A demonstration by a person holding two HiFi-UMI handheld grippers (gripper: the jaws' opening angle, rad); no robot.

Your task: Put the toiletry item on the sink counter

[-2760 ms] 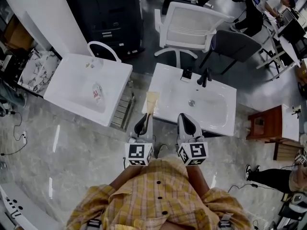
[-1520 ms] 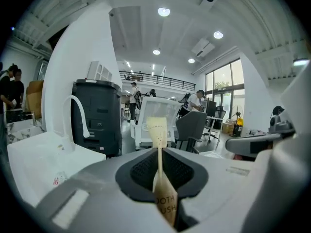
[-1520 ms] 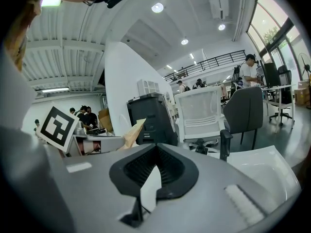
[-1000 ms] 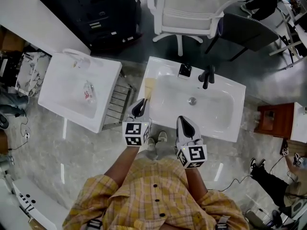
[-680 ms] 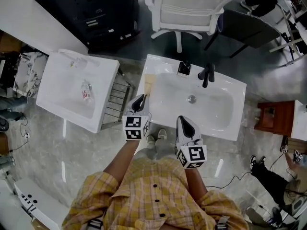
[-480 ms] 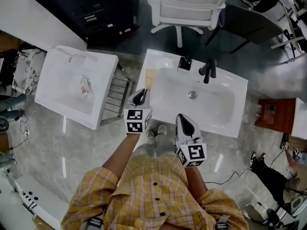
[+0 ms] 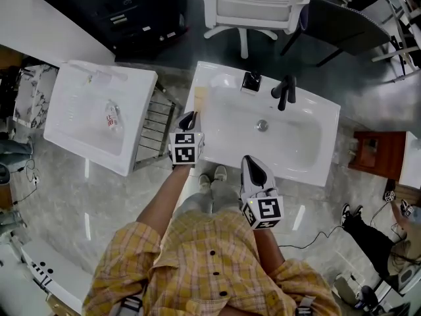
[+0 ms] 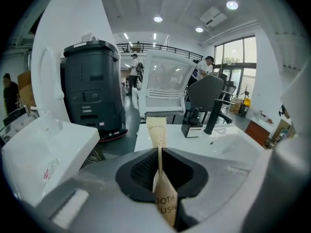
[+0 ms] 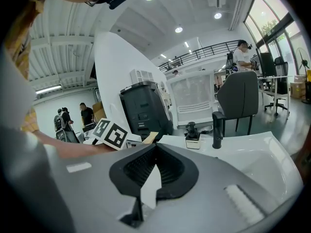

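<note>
The left tongs (image 7: 189, 118) pinch a tan paper toothbrush packet (image 8: 158, 132) between their black pads. The packet stands on its thin edge, and its far end sticks out well past the tips. From the head view, the packet's free end (image 7: 199, 101) lies over the left edge of the desk (image 7: 309, 166), a white top with a basin sunk into it. The pictures do not show whether the packet touches the surface. The person's arm in a yellow checked sleeve (image 7: 154, 219) reaches to these tongs from below.

The right tongs (image 7: 252, 166) hover over the near edge of the desk, about midway along it. Their tips are pressed together with nothing between them.

At the far edge of the desk stand a black faucet (image 7: 284, 92) and, just left of it, a small pump dispenser (image 7: 250, 82). The drain (image 7: 262, 125) sits in the middle of the basin.

Left of the desk, past a metal rack (image 7: 154, 127), is a second white sink unit (image 7: 79, 133) with a small bottle (image 7: 110, 116) lying in its bowl. A white chair (image 7: 253, 5) stands beyond the desk's far edge.
</note>
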